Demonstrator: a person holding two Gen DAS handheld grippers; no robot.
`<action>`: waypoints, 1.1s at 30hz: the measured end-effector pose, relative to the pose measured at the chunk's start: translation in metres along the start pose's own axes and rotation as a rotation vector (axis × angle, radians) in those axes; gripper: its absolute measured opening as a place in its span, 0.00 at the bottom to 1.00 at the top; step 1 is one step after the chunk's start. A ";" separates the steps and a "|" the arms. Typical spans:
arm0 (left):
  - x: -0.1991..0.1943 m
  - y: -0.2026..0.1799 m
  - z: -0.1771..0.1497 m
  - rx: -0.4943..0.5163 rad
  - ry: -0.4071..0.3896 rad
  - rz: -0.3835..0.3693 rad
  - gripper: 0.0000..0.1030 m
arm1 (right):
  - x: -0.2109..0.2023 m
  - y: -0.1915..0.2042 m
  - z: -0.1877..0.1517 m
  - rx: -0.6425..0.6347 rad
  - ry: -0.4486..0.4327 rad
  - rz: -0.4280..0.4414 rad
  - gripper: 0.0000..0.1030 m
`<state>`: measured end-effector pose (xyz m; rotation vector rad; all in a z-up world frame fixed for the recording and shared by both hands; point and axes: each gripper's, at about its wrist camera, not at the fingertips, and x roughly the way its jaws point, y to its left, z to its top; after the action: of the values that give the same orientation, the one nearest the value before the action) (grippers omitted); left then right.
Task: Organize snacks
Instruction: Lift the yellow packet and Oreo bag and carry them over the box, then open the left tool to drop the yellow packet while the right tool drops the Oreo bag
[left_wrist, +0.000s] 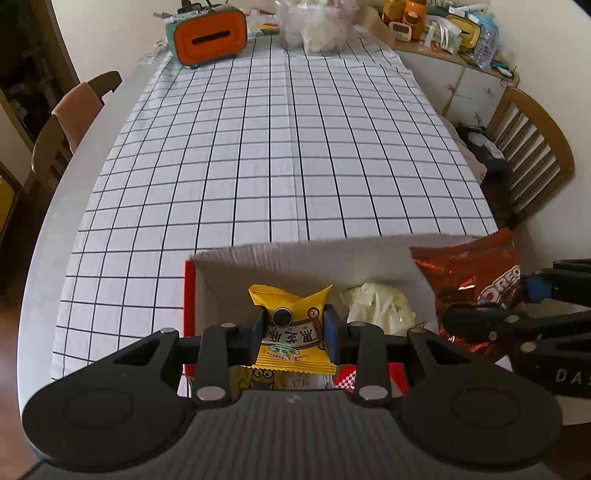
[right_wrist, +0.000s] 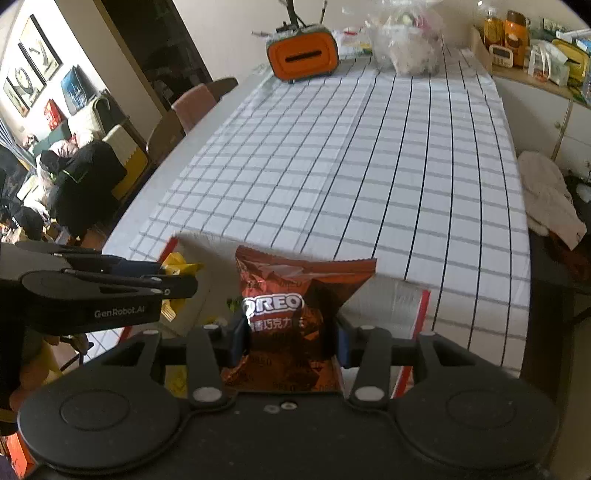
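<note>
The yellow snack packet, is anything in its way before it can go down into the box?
Nothing visible blocks it. The left tool holds the yellow snack packet over the white cardboard box; a pale wrapped snack lies just to its right.

Both cameras sit low at the near end of the bench (left_wrist: 280, 147), facing down its length, close over the cardboard box (left_wrist: 295, 254). Both views take in the orange tissue holder (right_wrist: 303, 55).
</note>
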<state>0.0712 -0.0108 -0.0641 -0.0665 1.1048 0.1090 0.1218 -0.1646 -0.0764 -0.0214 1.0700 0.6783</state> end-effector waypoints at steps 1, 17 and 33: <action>0.003 -0.001 -0.002 0.006 0.006 0.000 0.32 | 0.002 0.001 -0.002 0.002 0.007 -0.002 0.44; 0.052 -0.016 -0.022 0.041 0.170 0.006 0.32 | 0.038 0.009 -0.029 0.018 0.090 -0.071 0.44; 0.048 -0.011 -0.019 0.034 0.161 0.005 0.39 | 0.033 0.006 -0.029 0.047 0.093 -0.045 0.49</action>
<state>0.0769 -0.0216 -0.1160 -0.0421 1.2670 0.0901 0.1058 -0.1532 -0.1156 -0.0371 1.1713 0.6162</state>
